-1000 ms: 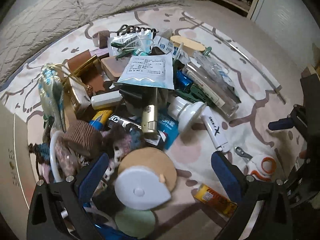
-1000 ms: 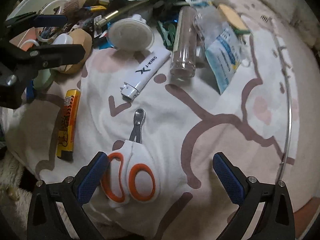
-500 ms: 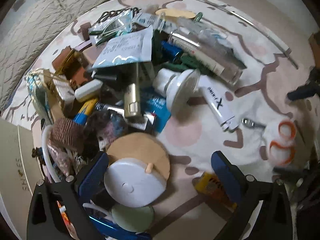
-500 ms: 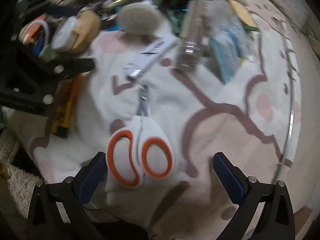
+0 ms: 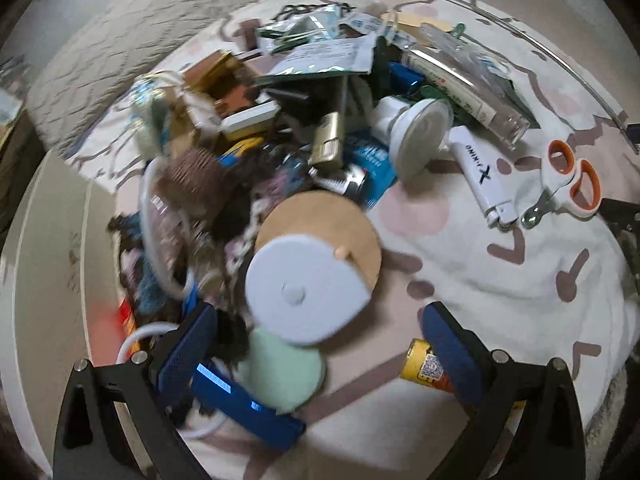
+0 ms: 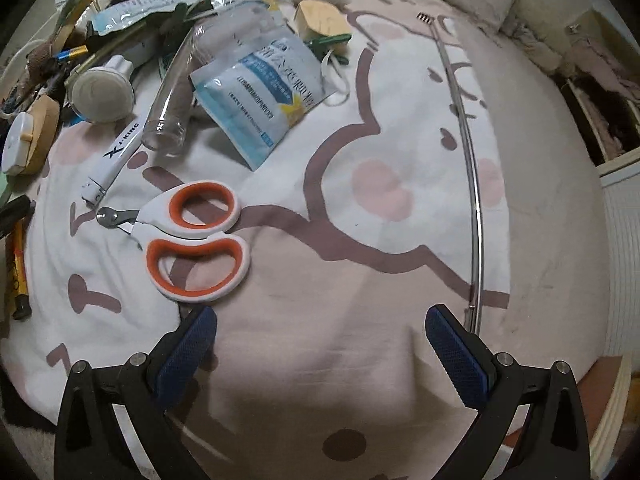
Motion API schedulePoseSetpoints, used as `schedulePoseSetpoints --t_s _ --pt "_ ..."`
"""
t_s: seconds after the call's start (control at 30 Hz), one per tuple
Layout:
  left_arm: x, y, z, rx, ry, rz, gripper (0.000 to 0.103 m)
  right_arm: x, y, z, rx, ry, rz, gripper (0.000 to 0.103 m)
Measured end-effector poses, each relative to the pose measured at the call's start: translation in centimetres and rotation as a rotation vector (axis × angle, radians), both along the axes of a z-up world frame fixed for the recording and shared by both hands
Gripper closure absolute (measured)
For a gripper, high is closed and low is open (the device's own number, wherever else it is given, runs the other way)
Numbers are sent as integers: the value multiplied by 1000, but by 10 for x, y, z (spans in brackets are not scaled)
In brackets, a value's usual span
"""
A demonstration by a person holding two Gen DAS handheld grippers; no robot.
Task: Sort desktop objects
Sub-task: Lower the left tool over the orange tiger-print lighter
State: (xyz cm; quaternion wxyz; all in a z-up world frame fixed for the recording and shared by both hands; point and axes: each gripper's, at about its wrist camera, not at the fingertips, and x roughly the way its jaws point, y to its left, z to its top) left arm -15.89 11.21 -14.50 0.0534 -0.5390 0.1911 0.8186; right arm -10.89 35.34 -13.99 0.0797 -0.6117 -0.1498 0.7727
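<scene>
A pile of mixed small objects lies on a pink and white patterned blanket (image 6: 400, 128). My left gripper (image 5: 320, 356) is open and empty, low over a white round tape measure (image 5: 304, 284) on a tan disc (image 5: 320, 220) and a pale green disc (image 5: 280, 372). My right gripper (image 6: 320, 352) is open and empty, just right of the white and orange pet nail clippers (image 6: 188, 236); these also show in the left wrist view (image 5: 568, 184). A white lighter (image 6: 116, 152) lies left of the clippers.
A yellow tube (image 5: 428, 368) lies by the left gripper's right finger. A blue bar (image 5: 240, 404) lies under its left finger. A clear tube (image 6: 172, 92), a blue sachet (image 6: 264, 96) and a thin metal rod (image 6: 468, 152) lie on the blanket.
The left gripper has dropped closer over the tape measure and discs. The right gripper has swung right, so the clippers now lie up and left of it, turned sideways.
</scene>
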Motion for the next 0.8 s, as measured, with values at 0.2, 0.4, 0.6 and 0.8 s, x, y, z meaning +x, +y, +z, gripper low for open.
schedulePoseSetpoints --t_s 0.2,0.4,0.6,0.8 --pt "17 -12 3 22 43 107 0 13 12 3 -95 62 -47 0" --pt "39 10 21 133 98 88 0 16 12 20 -245 165 -58 0" --pt "58 29 13 153 87 70 0 3 -14 17 -271 169 56 0" --pt "71 31 21 288 85 77 0 -3 -29 -3 -226 147 138 0"
